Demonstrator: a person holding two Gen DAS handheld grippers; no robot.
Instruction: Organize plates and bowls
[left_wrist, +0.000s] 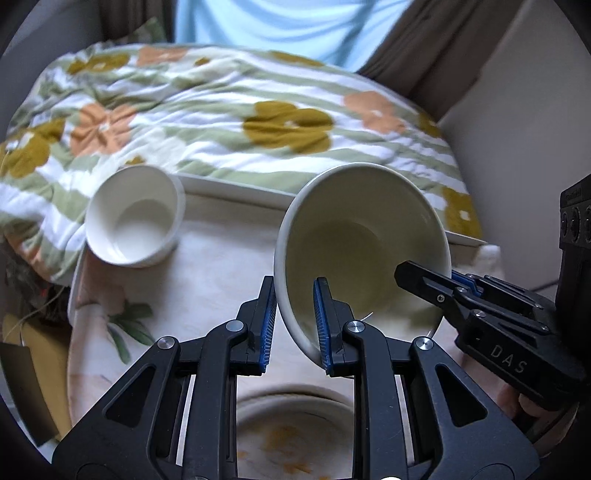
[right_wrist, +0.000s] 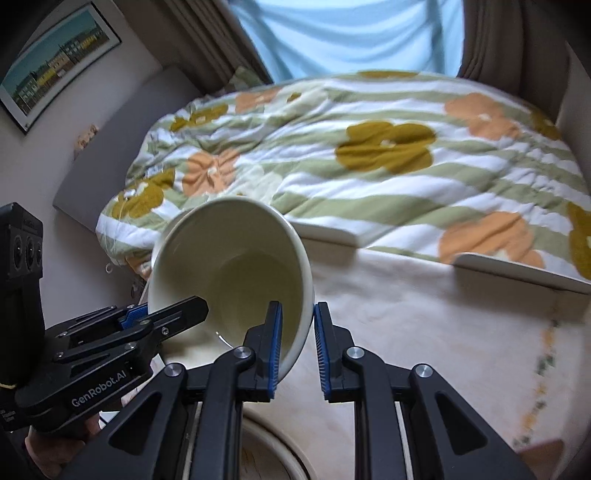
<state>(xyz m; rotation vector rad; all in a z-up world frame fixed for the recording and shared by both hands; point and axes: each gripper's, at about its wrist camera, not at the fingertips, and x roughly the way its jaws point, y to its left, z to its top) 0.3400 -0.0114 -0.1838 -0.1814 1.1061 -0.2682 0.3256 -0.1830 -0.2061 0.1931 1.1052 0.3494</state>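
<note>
Two sets of tongs grip one cream bowl (left_wrist: 364, 251) by its rim, from opposite sides. Nearest the left gripper (left_wrist: 293, 325), below its fingers, a plate (left_wrist: 291, 435) with orange-brown smears lies on the pale table (left_wrist: 207, 280). That gripper's blue pads are closed narrowly on the bowl's left wall, one pad inside and one outside. At the bowl's far side the right gripper (left_wrist: 424, 280) enters from the right, its body stamped "DAS"; one finger reaches inside the rim. In the right wrist view the right gripper (right_wrist: 297, 332) likewise pinches the bowl's (right_wrist: 232, 266) wall between narrowly set pads, and the left gripper (right_wrist: 147, 315) reads "GenRobot.AI". The bowl hangs tilted above the table. Left of the left gripper and farther off, a smaller white bowl (left_wrist: 135, 216) stands at the table's edge. Beyond both lies a flowered quilt (left_wrist: 236, 110), then blue curtains (left_wrist: 280, 26).
</note>
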